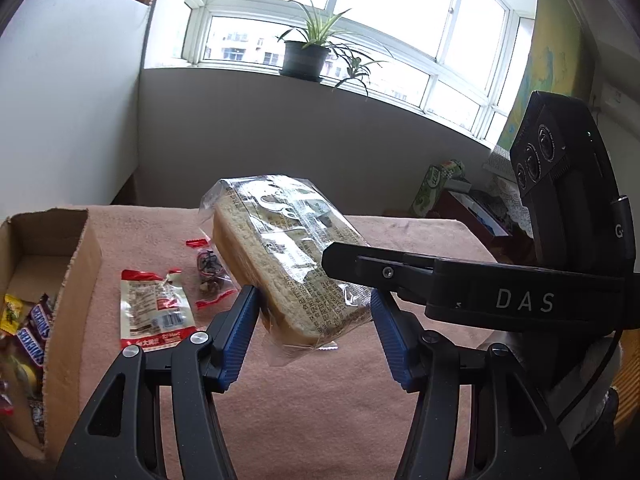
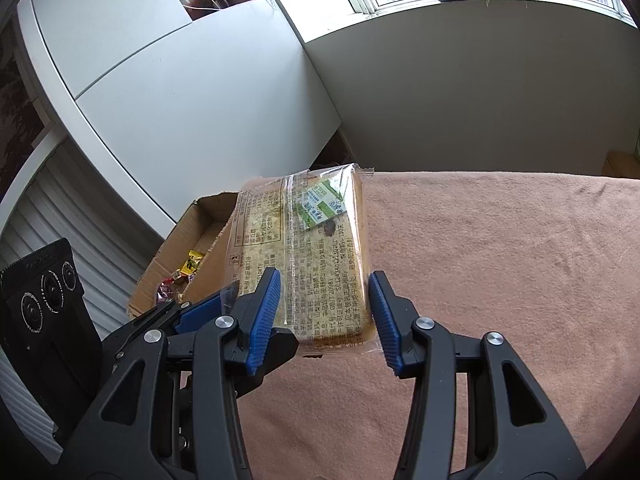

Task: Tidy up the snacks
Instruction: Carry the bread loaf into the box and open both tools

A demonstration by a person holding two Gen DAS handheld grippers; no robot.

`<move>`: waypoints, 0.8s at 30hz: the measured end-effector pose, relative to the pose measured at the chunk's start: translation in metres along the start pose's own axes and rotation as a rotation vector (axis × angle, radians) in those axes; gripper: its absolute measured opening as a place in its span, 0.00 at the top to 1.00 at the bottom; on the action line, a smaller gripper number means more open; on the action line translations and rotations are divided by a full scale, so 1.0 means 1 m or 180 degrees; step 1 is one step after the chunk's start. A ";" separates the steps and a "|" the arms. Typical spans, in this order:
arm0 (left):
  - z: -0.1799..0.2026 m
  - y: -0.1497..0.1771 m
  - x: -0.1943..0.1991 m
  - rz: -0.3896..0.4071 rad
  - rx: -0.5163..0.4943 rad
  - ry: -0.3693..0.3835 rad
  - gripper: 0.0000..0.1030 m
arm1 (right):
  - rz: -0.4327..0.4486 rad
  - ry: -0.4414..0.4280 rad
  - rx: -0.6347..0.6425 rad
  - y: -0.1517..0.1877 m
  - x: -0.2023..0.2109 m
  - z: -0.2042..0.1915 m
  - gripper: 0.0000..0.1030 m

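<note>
A bread slice pack in clear wrap (image 1: pixel 292 256) is held in the air above the pink-covered table (image 1: pixel 320 400). My left gripper (image 1: pixel 314 312) has its blue pads on both sides of the pack's near end. My right gripper (image 2: pixel 324 300) also clamps the same pack (image 2: pixel 312 248) from the other side; its black finger (image 1: pixel 400 272) crosses the left wrist view. A cardboard box (image 1: pixel 76 280) at the left holds several candy bars and sweets; it shows behind the pack in the right wrist view (image 2: pixel 176 264).
A red-and-white snack packet (image 1: pixel 154 308) and a small clear packet with red ends (image 1: pixel 208 272) lie on the table between box and bread. A white cabinet (image 2: pixel 180 92) stands behind the box. A potted plant (image 1: pixel 304 56) is on the windowsill.
</note>
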State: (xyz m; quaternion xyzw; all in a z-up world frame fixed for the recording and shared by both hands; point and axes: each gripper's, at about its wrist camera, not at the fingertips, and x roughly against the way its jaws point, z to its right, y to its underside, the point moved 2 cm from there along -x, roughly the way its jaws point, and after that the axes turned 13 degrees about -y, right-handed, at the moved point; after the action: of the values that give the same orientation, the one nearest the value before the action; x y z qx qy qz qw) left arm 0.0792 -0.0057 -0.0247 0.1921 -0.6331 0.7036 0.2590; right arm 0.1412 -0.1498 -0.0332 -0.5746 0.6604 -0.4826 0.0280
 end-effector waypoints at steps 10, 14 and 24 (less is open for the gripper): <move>-0.051 0.002 0.026 0.0160 0.0162 -0.0174 0.45 | -0.0099 -0.0211 0.0185 -0.006 -0.039 -0.047 0.53; -0.072 0.005 0.034 0.0203 0.0213 -0.0261 0.45 | -0.0156 -0.0291 0.0242 -0.008 -0.058 -0.064 0.53; -0.133 0.010 0.047 0.0260 0.0453 -0.0460 0.45 | -0.0302 -0.0481 0.0390 -0.013 -0.119 -0.108 0.53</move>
State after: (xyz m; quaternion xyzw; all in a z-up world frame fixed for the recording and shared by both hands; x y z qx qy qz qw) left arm 0.0435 0.1310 -0.0213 0.2343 -0.6060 0.7411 0.1695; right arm 0.1269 0.0108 -0.0284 -0.6372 0.5977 -0.4782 0.0900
